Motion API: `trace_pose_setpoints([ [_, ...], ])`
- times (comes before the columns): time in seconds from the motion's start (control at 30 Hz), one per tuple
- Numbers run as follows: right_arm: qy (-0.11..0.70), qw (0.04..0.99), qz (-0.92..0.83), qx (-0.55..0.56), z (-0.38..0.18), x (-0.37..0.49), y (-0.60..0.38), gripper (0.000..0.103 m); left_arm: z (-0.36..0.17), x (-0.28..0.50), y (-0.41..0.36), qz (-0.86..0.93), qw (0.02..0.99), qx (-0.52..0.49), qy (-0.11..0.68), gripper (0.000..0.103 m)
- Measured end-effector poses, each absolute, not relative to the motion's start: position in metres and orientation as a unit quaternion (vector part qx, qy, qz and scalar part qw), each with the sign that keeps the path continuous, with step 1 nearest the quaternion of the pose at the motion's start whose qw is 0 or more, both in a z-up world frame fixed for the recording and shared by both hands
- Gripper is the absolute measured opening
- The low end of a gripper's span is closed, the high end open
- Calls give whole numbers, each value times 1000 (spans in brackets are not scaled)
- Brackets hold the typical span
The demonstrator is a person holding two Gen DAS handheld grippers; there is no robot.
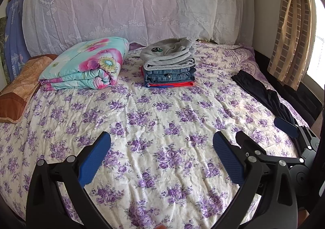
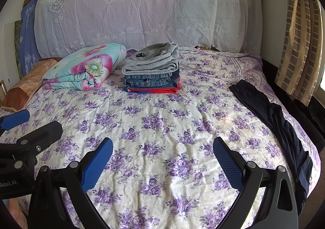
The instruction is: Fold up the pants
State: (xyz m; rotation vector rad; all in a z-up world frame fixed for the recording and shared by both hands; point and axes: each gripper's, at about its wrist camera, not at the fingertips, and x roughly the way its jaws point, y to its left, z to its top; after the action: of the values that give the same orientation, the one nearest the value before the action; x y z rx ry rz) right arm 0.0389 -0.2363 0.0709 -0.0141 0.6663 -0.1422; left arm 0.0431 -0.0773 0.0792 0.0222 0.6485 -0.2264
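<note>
Dark navy pants (image 2: 278, 125) lie stretched out, unfolded, along the right edge of the bed; they also show in the left wrist view (image 1: 262, 92). My left gripper (image 1: 161, 143) is open and empty above the floral sheet near the front. My right gripper (image 2: 162, 148) is open and empty, to the left of the pants and apart from them. The right gripper also shows at the right of the left wrist view (image 1: 262, 129). The left gripper also shows at the left edge of the right wrist view (image 2: 30, 121).
A stack of folded clothes (image 1: 169, 64), grey on top, jeans and red below, sits mid-bed at the back. A folded floral quilt (image 1: 85, 64) and an orange pillow (image 1: 22, 86) lie at the back left. A lace-covered headboard (image 1: 132, 5) stands behind; curtains (image 1: 292, 29) hang right.
</note>
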Motion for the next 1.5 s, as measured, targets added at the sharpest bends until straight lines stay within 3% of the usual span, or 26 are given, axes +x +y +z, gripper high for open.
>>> trace_pose_setpoints([
  [1.5, 327, 942, -69, -8, 71, 39, -235, 99, 83, 48, -69, -114, 939, 3, 324, 98],
])
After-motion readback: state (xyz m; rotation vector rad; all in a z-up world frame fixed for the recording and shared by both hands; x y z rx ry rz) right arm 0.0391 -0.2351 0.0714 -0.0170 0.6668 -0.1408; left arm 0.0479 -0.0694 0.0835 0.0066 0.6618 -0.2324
